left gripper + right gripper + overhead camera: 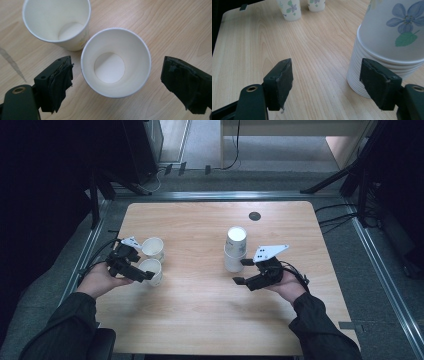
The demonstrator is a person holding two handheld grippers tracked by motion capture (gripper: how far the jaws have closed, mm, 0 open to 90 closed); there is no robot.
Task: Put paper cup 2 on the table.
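Wooden table (200,320), flower-printed paper cups (392,45), no readable writing

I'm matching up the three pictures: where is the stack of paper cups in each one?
High view: the stack of paper cups stands right of centre, beside the right hand-held gripper.
Left gripper view: not in it.
Right gripper view: the stack is at the right edge, behind the right jaw.
Shared landmark: the two single cups.
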